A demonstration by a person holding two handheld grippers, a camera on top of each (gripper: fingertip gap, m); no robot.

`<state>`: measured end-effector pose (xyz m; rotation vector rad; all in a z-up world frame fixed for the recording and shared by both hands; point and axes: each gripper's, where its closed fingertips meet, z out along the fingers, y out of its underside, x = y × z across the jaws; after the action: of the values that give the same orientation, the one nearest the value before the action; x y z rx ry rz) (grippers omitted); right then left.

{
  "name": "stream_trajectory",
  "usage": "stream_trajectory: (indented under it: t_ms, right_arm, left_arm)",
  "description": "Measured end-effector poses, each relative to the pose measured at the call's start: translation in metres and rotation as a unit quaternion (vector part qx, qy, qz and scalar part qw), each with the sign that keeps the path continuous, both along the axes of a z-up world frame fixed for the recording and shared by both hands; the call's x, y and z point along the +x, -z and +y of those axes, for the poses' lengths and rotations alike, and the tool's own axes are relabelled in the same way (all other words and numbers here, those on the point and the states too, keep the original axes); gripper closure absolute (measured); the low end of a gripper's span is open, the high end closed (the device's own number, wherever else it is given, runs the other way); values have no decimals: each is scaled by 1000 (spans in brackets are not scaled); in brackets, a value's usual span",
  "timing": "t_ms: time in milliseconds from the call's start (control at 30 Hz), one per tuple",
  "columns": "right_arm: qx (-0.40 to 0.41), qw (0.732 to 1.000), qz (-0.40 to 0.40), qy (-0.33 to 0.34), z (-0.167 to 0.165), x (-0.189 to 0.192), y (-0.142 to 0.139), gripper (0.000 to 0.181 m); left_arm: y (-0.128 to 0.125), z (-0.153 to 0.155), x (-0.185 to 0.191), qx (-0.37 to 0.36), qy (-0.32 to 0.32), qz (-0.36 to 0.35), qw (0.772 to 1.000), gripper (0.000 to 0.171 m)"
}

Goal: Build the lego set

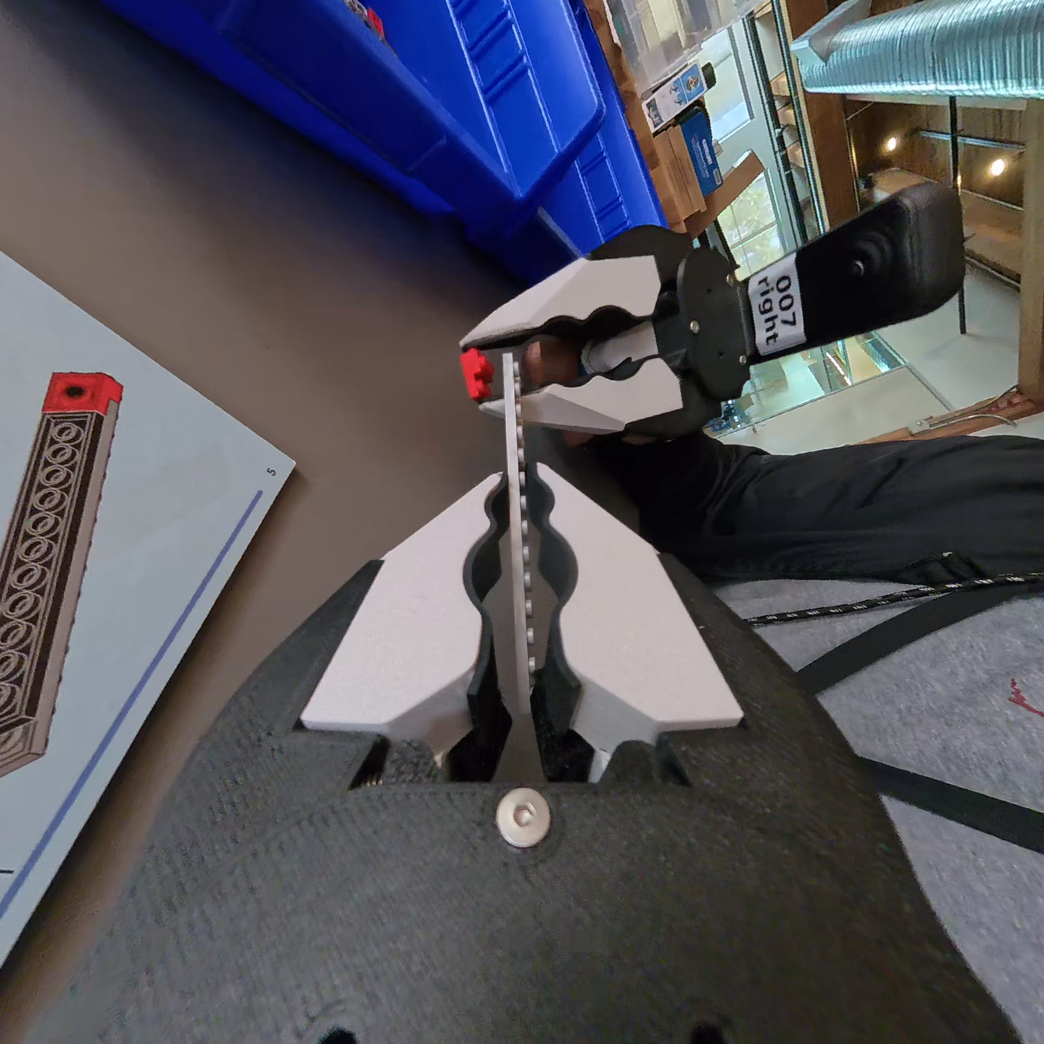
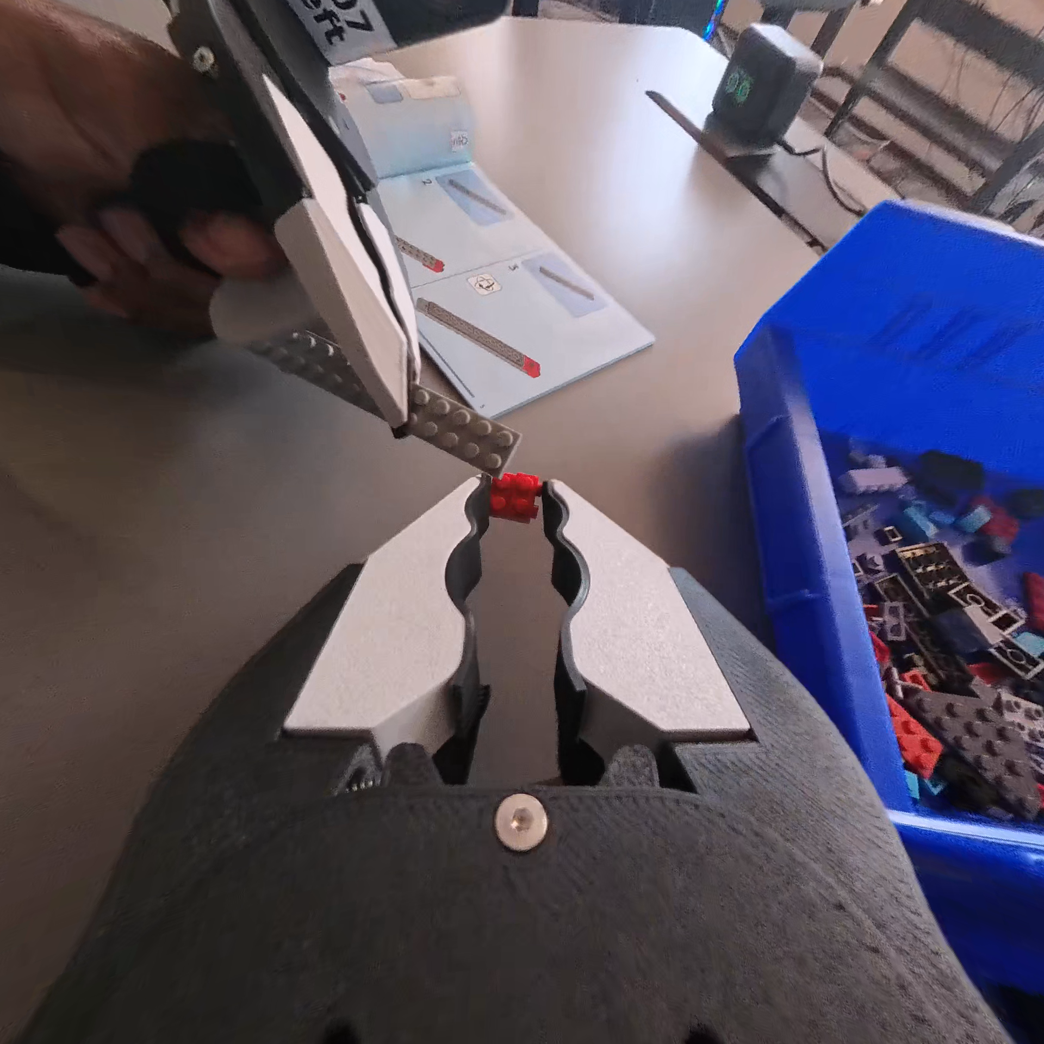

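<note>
Red small brick [image 2: 513,497] pinched at right gripper [image 2: 513,490] jaw tips | grey long plate [image 2: 472,438] clamped edgewise in left gripper [image 1: 520,480] jaws, its end corner touching brick | advice: square studs to plate end, press straight | instruction booklet [image 2: 508,316], blue parts bin [image 2: 802,508] on tabletop [image 2: 649,169].

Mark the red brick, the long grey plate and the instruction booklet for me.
red brick [image 2: 513,497]: right wrist view, studded face between the right hand-held gripper's fingertips.
long grey plate [image 2: 469,438]: right wrist view, studded end sticking out of the left hand-held gripper.
instruction booklet [image 2: 576,350]: right wrist view, bare part of the open page.
</note>
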<state>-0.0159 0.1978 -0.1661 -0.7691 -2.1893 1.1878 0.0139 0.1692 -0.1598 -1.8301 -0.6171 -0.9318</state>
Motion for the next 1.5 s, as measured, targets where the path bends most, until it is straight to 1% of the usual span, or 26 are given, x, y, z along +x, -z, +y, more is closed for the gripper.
stream_trajectory:
  t_ms: [67,133,333,400,500,600,667,767,800,867,933,1033,1067,1200,1300,1367,1433,1500]
  right_arm:
    - [5,1000,3,-2,-1,0,0,161]
    - [8,1000,-10,8,2,-1,4,161]
    - [-9,992,-116,57,9,1,24,161]
    - [-14,988,-135,68,8,1,27,161]
    - [4,987,-142,76,7,1,33,160]
    - [-17,987,-150,53,4,5,29,148]
    - [-49,986,-156,17,0,9,21,139]
    - [-91,988,-124,-27,1,11,3,137]
    - [-117,984,-125,-43,0,12,-3,138]
    - [-168,973,-147,-64,-3,15,-10,146]
    - [-197,964,-155,-84,-5,19,-16,151]
    - [-226,954,-164,-113,-8,25,-24,167]
    - [-232,952,-162,-119,-9,27,-26,168]
    - [-235,951,-159,-125,-9,28,-27,169]
    - [-228,953,-151,-132,-8,29,-27,170]
    - [-215,956,-147,-132,-9,29,-24,170]
    - [-199,960,-142,-136,-9,29,-22,169]
    - [-168,967,-140,-129,-7,26,-15,168]
  left_arm:
    - [0,-1,-1,0,-3,-1,1000,166]
    - [1,-1,-2,-4,-5,2,1000,166]
    - [6,-1,-3,-22,-5,23,999,166]
    - [7,-1,-3,-28,-6,30,999,166]
    - [8,-1,-3,-34,-5,36,999,166]
    - [9,-1,-3,-35,-3,37,999,166]
    - [8,-1,-2,-33,0,36,999,166]
    - [5,0,4,-23,21,54,998,166]
    - [6,1,6,-25,27,67,997,166]
    - [3,3,12,-16,45,98,994,166]
    - [-1,6,18,-5,57,120,991,166]
    - [-6,6,18,7,58,139,989,166]
    - [-7,6,18,10,58,142,988,166]
    - [-7,6,16,10,52,154,987,166]
    - [-7,6,15,8,52,163,985,161]
    - [-4,6,14,-2,49,174,983,161]
    - [-2,5,12,-9,46,183,982,166]
    - [2,4,10,-23,42,174,984,166]
